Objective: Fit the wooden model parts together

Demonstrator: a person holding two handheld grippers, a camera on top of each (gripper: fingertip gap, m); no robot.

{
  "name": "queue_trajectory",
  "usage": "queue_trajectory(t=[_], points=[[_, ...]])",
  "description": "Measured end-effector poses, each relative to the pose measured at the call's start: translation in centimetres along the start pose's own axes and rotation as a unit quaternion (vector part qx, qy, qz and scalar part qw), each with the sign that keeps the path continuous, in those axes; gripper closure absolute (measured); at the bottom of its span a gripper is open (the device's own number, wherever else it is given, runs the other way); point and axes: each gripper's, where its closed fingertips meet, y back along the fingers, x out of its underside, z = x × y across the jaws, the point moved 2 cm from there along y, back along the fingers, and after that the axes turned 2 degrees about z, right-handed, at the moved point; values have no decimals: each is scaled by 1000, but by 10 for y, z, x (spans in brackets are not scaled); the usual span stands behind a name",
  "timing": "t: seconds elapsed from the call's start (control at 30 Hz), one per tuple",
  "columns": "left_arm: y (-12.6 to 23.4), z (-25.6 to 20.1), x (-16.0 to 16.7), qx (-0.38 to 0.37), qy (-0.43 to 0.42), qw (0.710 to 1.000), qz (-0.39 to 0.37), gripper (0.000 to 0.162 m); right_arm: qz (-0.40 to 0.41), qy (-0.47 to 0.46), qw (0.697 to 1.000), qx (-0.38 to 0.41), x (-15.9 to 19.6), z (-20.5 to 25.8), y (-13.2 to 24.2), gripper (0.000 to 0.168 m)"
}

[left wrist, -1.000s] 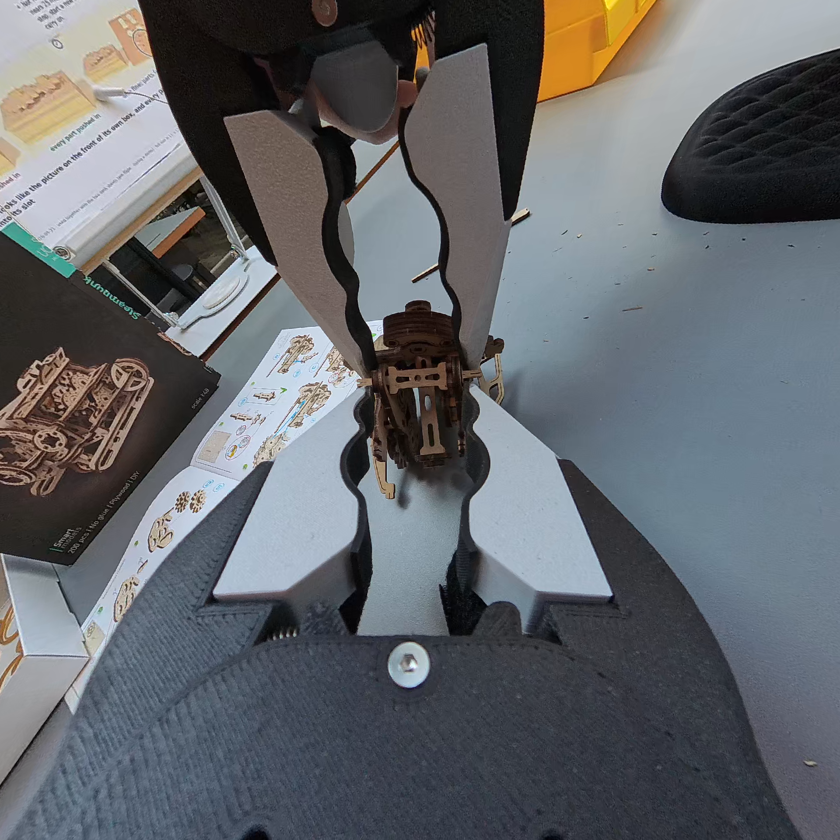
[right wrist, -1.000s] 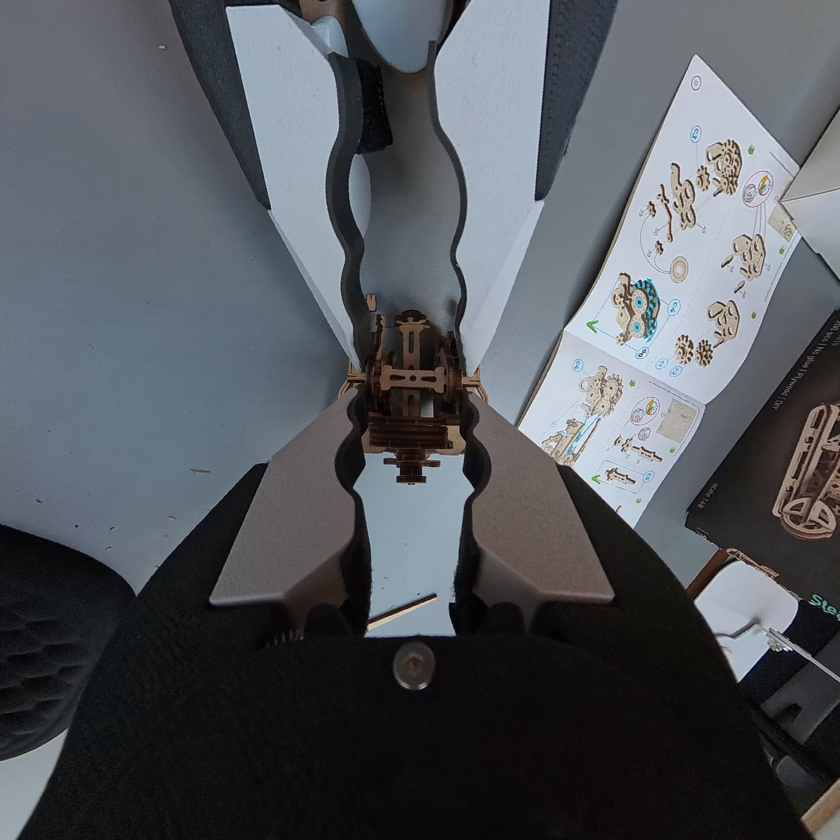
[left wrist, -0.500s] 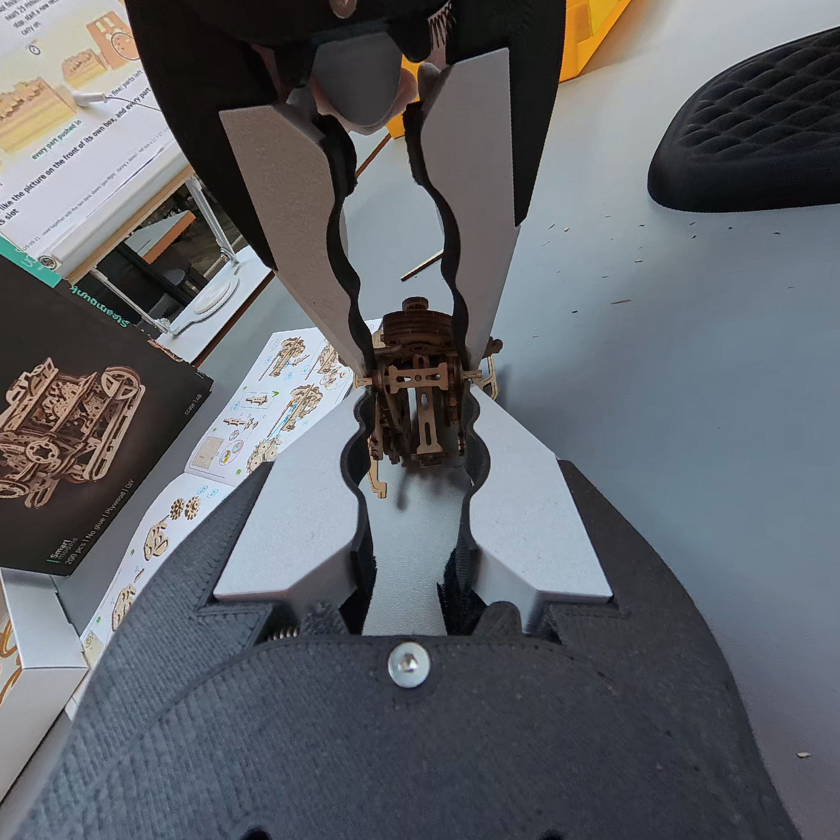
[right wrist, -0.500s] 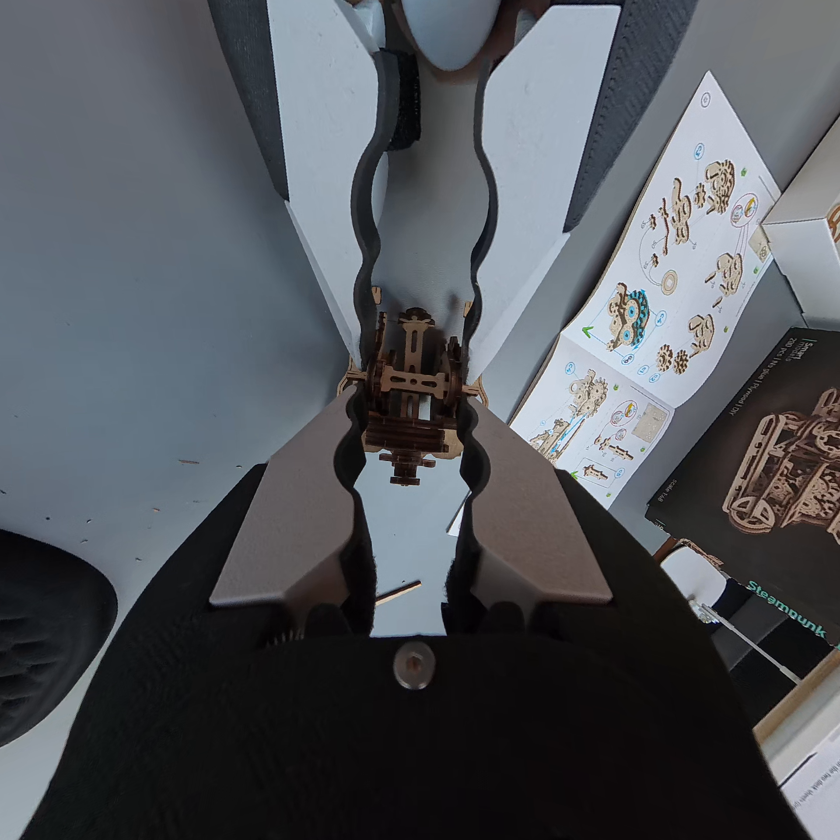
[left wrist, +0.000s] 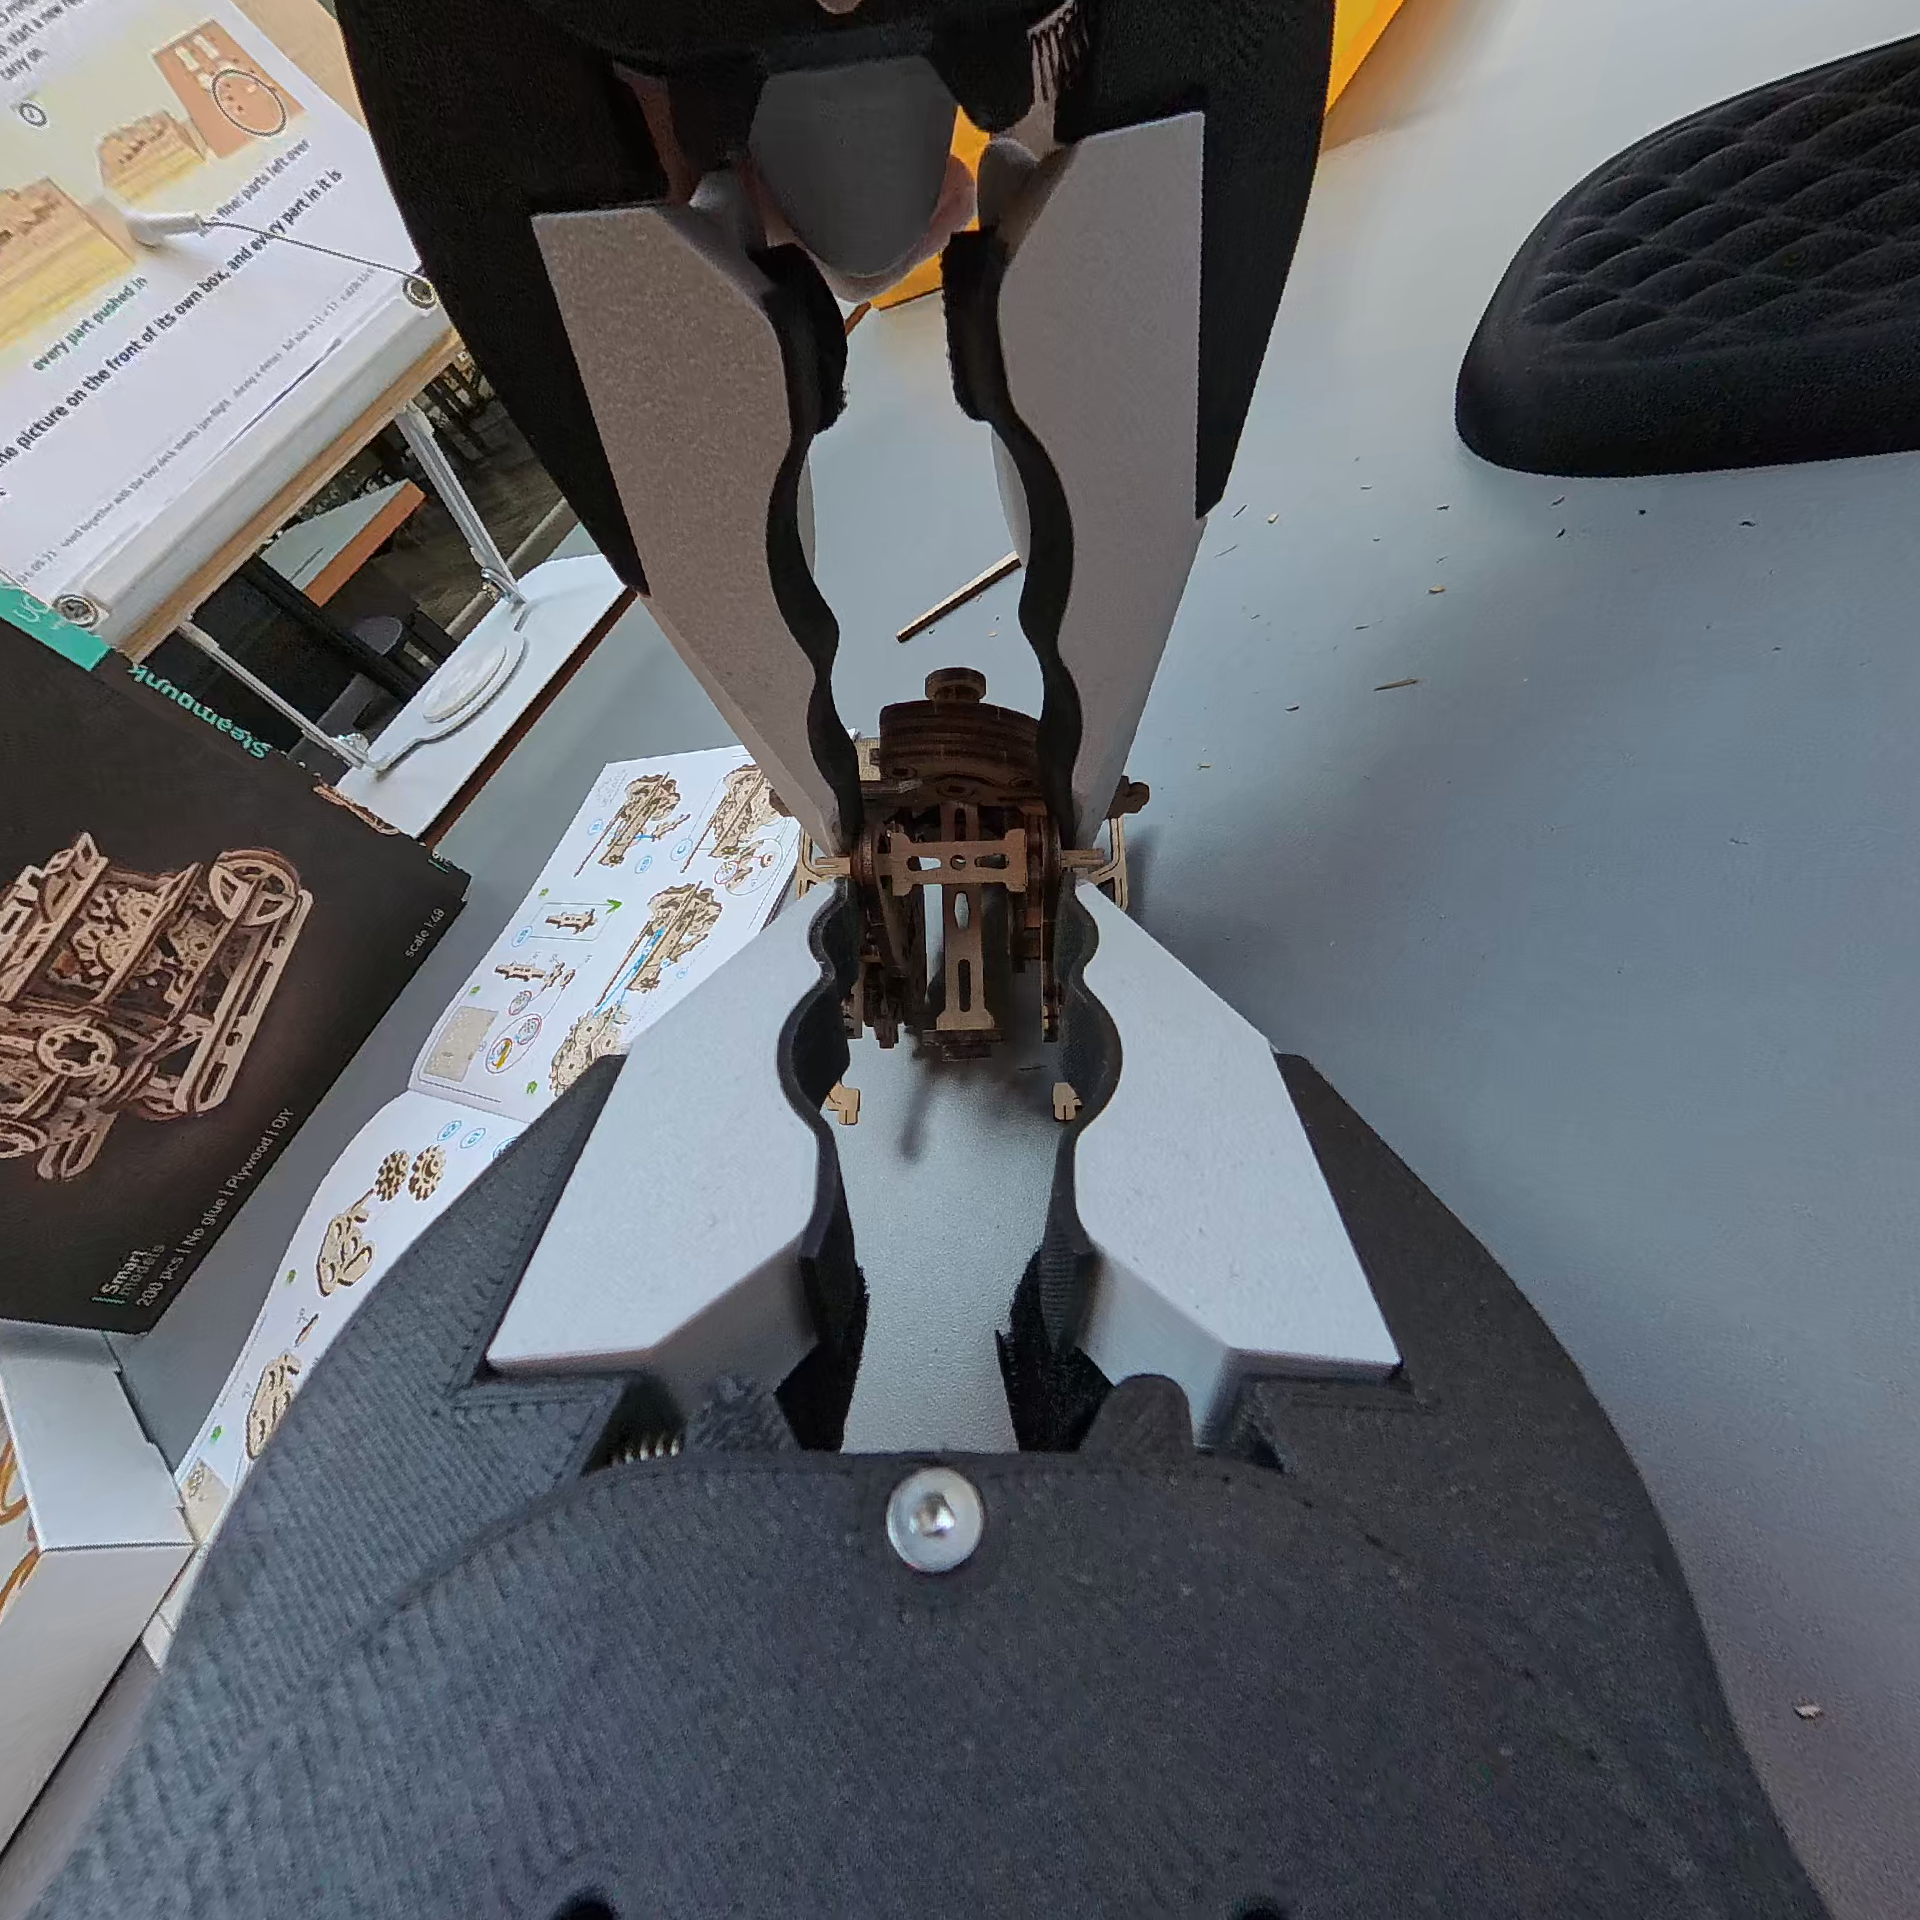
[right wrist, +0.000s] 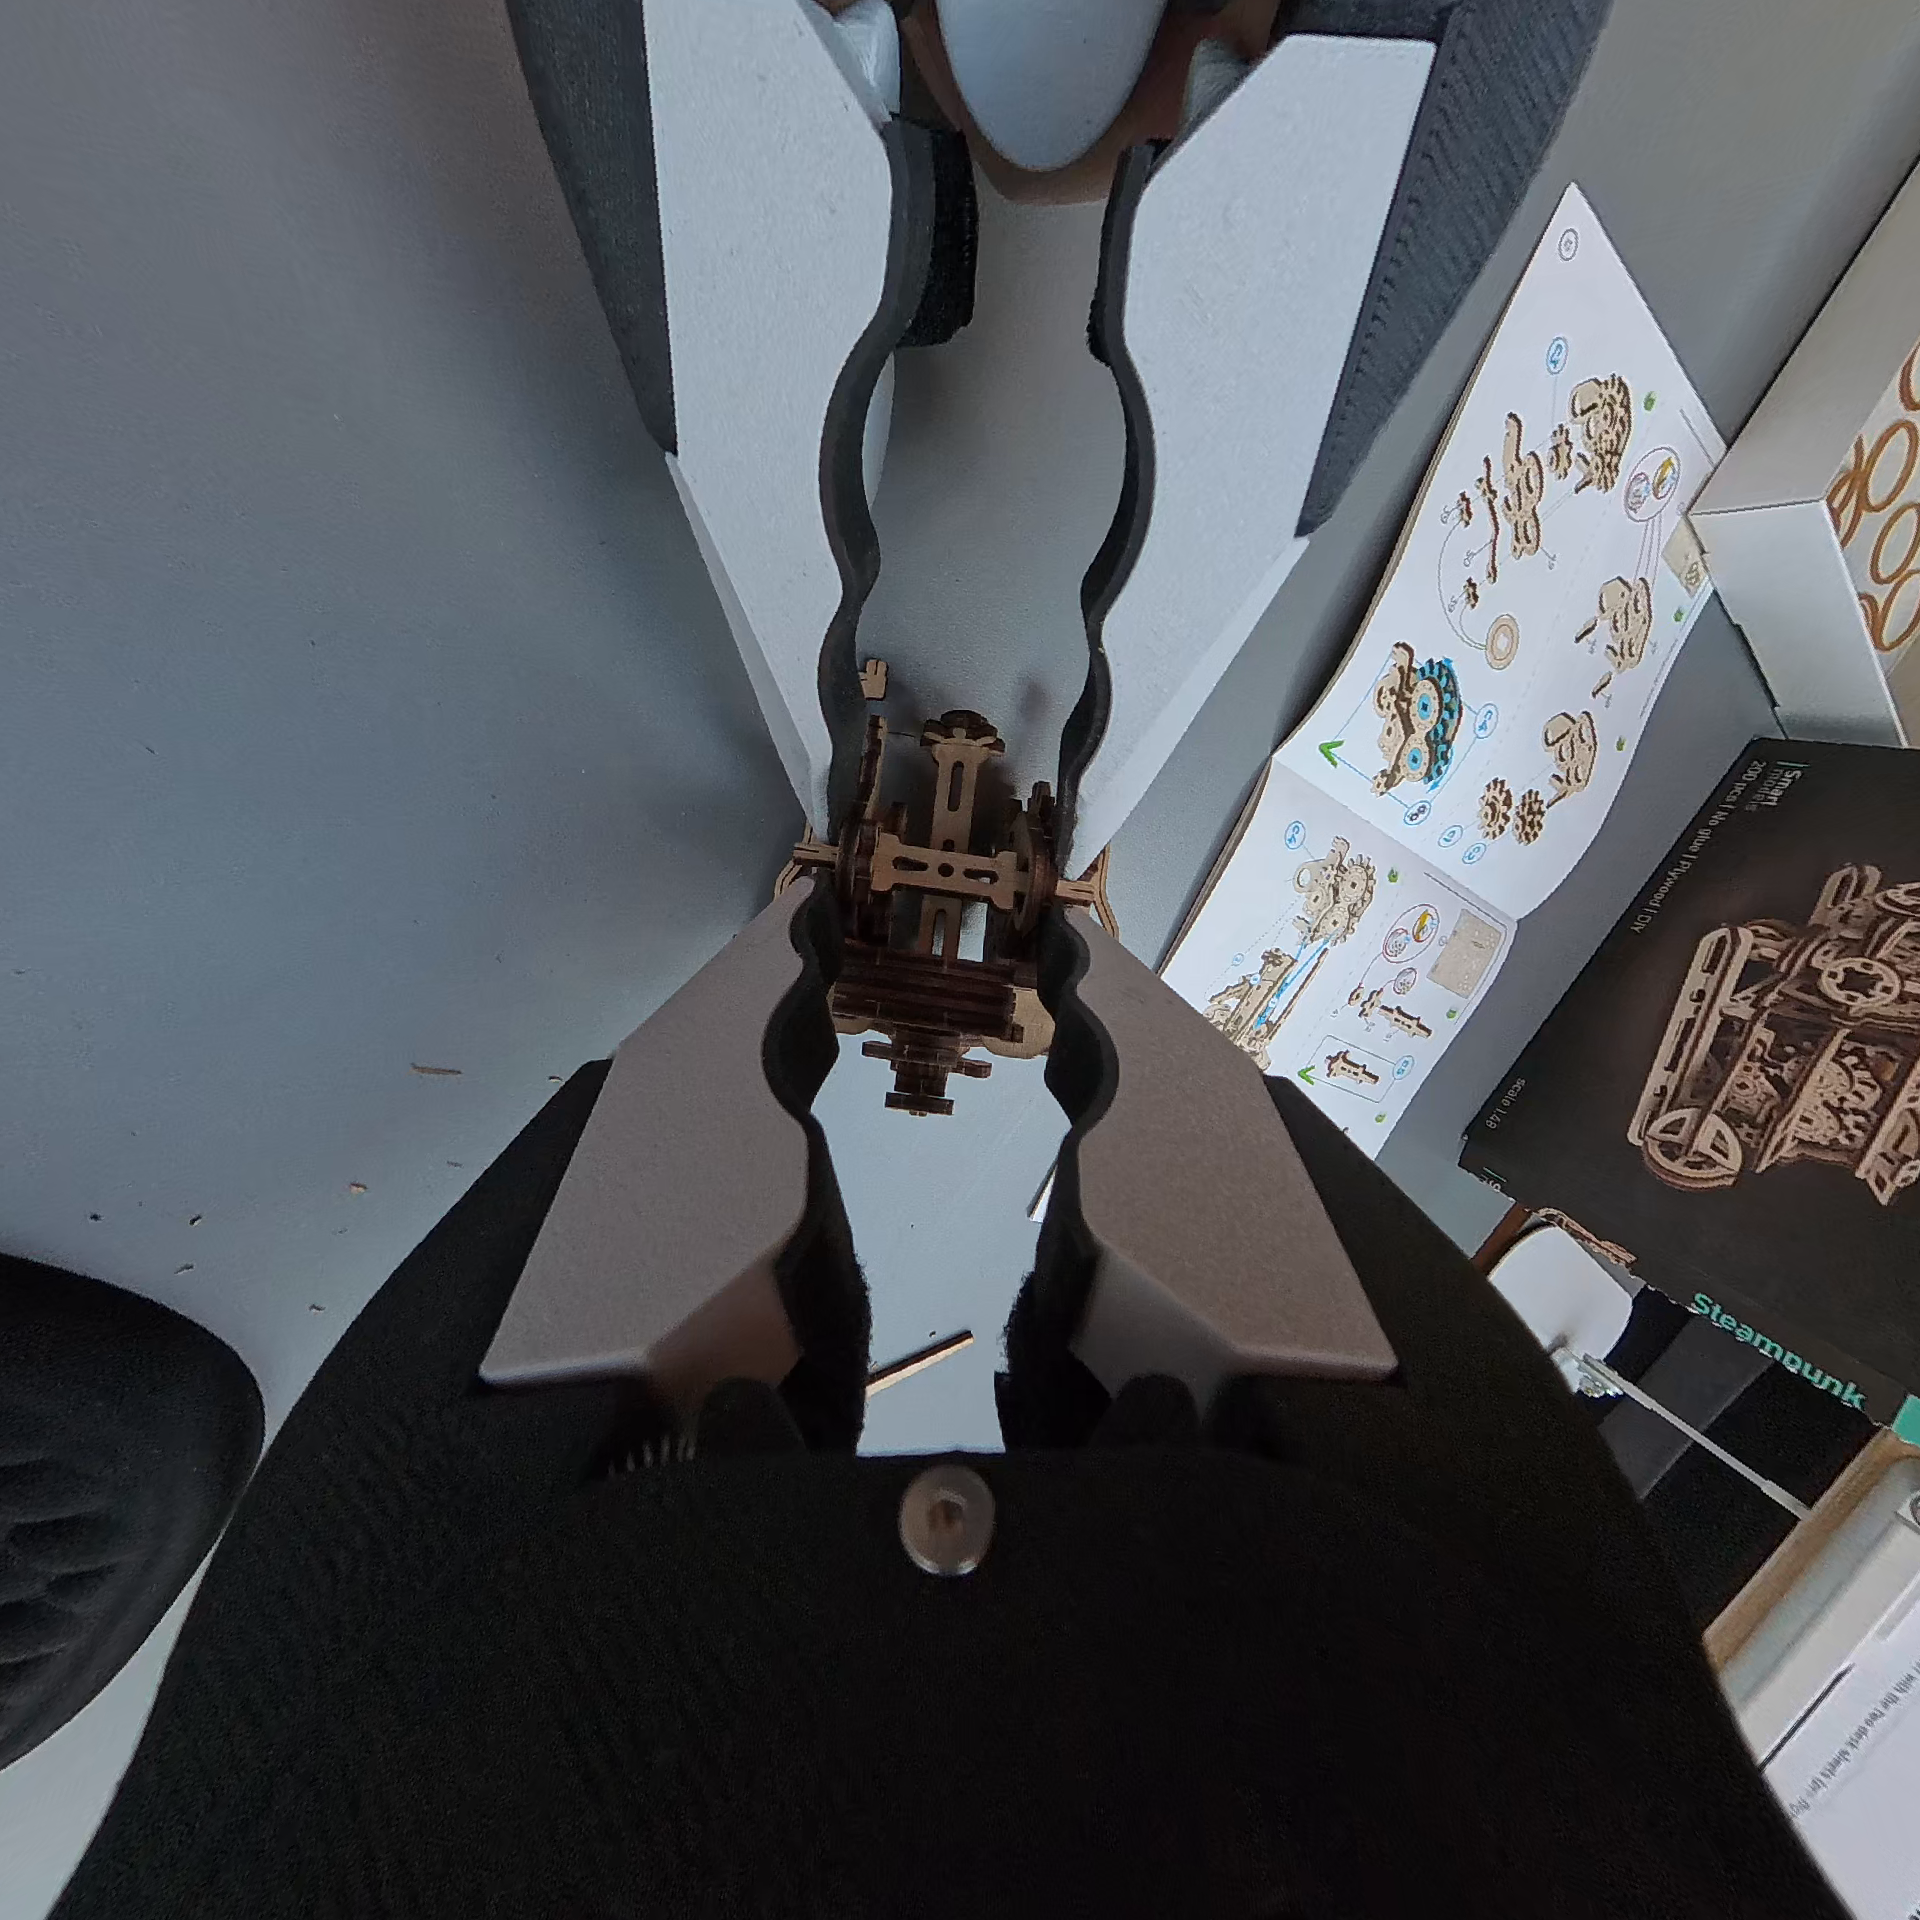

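Left wrist view: the left gripper [left wrist: 951, 914] is clenched on the wooden model [left wrist: 956, 883], held above the grey table [left wrist: 1558, 935], with the right gripper [left wrist: 951, 821] clamped on it from the far side — a press-fit, I'd say, needing a straight squeeze next. Right wrist view: same double grip, manual [right wrist: 1455, 727] beside — the black box [right wrist: 1745, 997] is closed, contents unseen.

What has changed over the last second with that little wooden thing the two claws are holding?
Very little. The left gripper and right gripper both stay clamped on the wooden model, meeting tip to tip above the grey table. The pair drifted slightly: the black box and instruction booklet sit a bit differently in the right wrist view. Nothing was let go or newly grasped.
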Motion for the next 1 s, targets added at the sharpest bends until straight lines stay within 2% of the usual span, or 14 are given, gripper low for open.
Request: queue_trajectory(t=[0.17,0.4,1.0], points=[[0,0,0,4,6,1000,1,126,2,-2,1000,-3,0,0,0,134],[-1,1,-2,19,27,999,-12,125,-22,-61,997,-51,2,-1,1,131],[1,-2,-1,25,15,1000,-7,126,-47,-60,997,-20,-2,2,1,132]])
